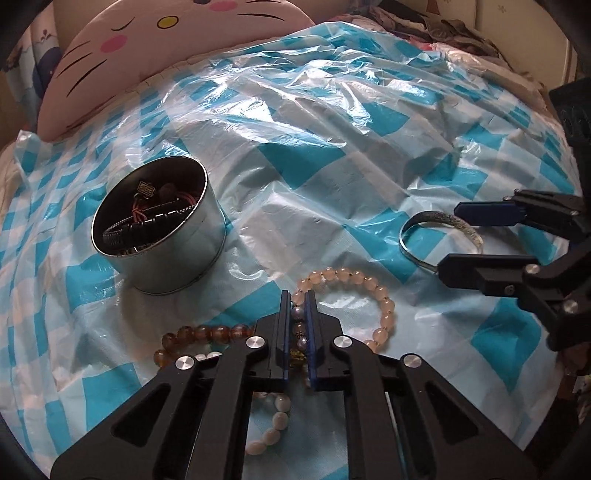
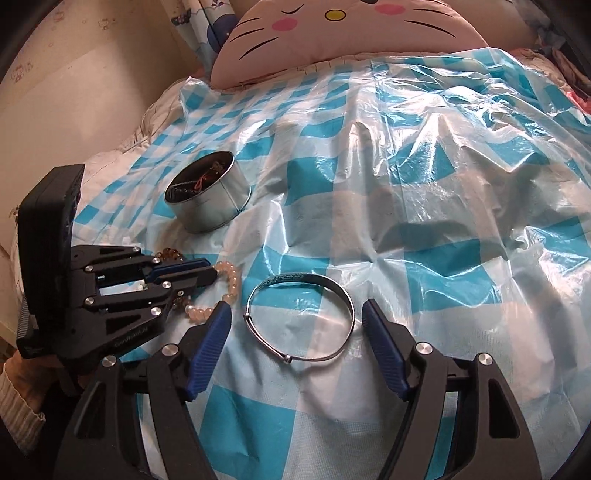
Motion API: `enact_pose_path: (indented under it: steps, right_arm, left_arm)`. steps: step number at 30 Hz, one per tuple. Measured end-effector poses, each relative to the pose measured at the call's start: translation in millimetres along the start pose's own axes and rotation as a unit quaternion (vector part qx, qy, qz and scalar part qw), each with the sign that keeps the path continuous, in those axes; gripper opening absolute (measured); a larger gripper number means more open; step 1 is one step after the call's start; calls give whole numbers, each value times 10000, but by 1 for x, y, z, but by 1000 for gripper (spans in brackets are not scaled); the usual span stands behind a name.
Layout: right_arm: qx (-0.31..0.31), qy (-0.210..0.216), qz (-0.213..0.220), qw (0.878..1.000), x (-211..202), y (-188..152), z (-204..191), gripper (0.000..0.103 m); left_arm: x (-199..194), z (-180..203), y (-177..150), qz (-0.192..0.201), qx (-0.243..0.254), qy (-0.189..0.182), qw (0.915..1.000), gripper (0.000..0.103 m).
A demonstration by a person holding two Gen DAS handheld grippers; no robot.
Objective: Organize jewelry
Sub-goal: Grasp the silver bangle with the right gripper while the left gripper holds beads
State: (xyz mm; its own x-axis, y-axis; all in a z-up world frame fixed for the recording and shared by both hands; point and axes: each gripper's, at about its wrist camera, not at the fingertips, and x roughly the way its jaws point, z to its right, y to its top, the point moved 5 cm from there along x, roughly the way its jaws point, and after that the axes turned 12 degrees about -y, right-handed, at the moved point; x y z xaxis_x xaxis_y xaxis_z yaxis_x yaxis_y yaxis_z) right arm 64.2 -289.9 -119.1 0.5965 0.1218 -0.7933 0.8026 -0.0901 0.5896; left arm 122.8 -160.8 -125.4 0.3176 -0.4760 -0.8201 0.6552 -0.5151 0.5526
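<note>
Bracelets lie loose on the bed, four outside the tin by my count: three beaded ones and one metal bangle. My left tongs point(image 1: 298, 295) are clamped together on a mixed-bead bracelet point(image 1: 298, 334) with grey, dark and yellow beads, the string running straight down between the blue pads. Looping out from the tip toward three o'clock is a pale pink bead bracelet point(image 1: 373, 291). At nine o'clock of the tongs lies an amber bead bracelet point(image 1: 195, 332), and under the tongs' frame, at six o'clock, a short run of white beads point(image 1: 275, 424) shows; whether these belong to a separate strand I cannot tell.

One round silver tin point(image 1: 173, 254) stands open at ten o'clock of my left tongs, well apart from the bangle. Inside it I can make out a dark band and some red cord, too tangled to count.

My right tongs point(image 2: 297, 314) stand wide apart, one finger on each side of the single silver bangle point(image 2: 299, 319), which lies flat on the blue-and-white checked plastic sheet point(image 2: 424, 229). Neither pad touches it. A cuff of pale ribbed sleeve point(image 2: 16, 402) shows behind my left tongs in the right view.

One pink cat-face cushion point(image 2: 351, 33) rests at twelve o'clock, at the far edge of the sheet.
</note>
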Motion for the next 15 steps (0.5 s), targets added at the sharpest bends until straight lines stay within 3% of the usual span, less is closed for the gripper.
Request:
enact_pose_path:
  steps: [2, 3, 7, 12, 15]
  right_arm:
    - [-78, -136, -37, 9999, 3, -1, -4, 69]
    - [-124, -191, -41, 9997, 5, -2, -7, 64]
    - [-340, -371, -30, 9987, 4, -6, -18, 62]
    - [-470, -171, 114, 9987, -9, -6, -34, 61]
    - [-699, -136, 185, 9973, -15, -6, -52, 61]
  left_arm:
    - [-13, -3, 0, 221, -309, -340, 9987, 7]
    - [-21, -6, 0, 370, -495, -500, 9968, 7]
    - [-51, -26, -2, 893, -1193, -880, 9849, 7]
    - [-79, -52, -16, 1344, -1830, -1021, 9685, 7]
    - [-89, -57, -24, 1435, -1894, -862, 9675, 7]
